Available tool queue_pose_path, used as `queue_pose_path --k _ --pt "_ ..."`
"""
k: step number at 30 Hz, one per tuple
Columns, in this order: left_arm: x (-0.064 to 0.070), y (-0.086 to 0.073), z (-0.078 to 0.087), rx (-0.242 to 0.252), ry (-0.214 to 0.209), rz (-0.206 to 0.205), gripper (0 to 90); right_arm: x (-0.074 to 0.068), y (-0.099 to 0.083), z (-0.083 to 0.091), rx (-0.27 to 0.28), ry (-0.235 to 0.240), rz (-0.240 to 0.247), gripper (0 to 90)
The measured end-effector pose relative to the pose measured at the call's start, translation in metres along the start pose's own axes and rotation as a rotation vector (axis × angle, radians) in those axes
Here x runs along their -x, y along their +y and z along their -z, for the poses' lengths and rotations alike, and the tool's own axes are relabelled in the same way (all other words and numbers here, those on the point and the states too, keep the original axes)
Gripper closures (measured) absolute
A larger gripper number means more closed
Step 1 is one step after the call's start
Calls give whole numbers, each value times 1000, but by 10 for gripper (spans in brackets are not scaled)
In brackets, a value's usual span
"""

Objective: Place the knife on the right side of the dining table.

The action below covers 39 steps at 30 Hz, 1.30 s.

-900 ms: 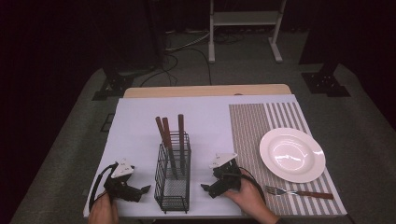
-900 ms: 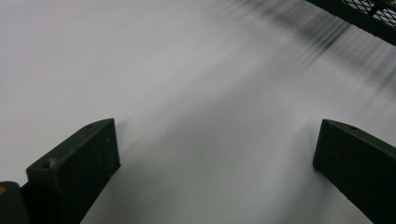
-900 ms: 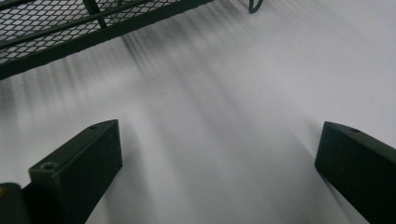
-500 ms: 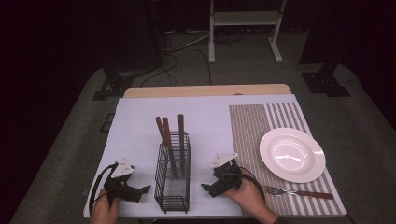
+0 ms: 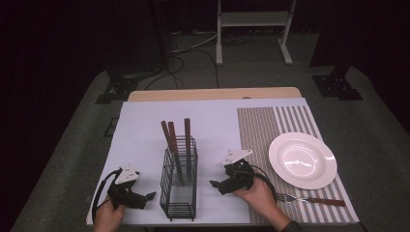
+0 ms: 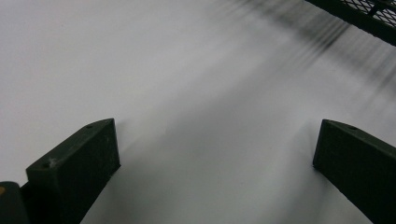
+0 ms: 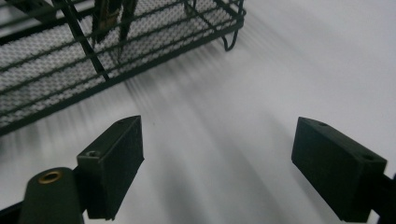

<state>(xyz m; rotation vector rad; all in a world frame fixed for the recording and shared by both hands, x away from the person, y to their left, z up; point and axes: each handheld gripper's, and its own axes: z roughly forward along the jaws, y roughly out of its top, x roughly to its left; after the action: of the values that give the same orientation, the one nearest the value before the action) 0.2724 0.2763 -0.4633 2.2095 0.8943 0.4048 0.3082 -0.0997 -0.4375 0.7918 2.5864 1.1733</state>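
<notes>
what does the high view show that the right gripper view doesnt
The high view alone takes in the plate on the striped mat, the fork near it, the left gripper and both hands. The right gripper view alone gives a close look between the right gripper's black fingers, spread wide with nothing between them. Both show the wire basket with utensils standing in it, and the white table cover.

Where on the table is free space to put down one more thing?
The white sheet is bare left of the wire caddy, and between the caddy and the striped mat. The mat's far strip beyond the plate is free too. The near edge is crowded: both tongs, left and right, and the fork.
</notes>
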Motion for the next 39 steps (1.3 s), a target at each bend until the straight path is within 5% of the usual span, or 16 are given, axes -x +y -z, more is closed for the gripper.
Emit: queue_pose_path --k 12,39 --pt "0 0 0 -1 2 -2 0 11 16 13 50 44 -35 207" --pt "0 0 0 -2 1 -3 0 15 71 34 211 98 -34 244"
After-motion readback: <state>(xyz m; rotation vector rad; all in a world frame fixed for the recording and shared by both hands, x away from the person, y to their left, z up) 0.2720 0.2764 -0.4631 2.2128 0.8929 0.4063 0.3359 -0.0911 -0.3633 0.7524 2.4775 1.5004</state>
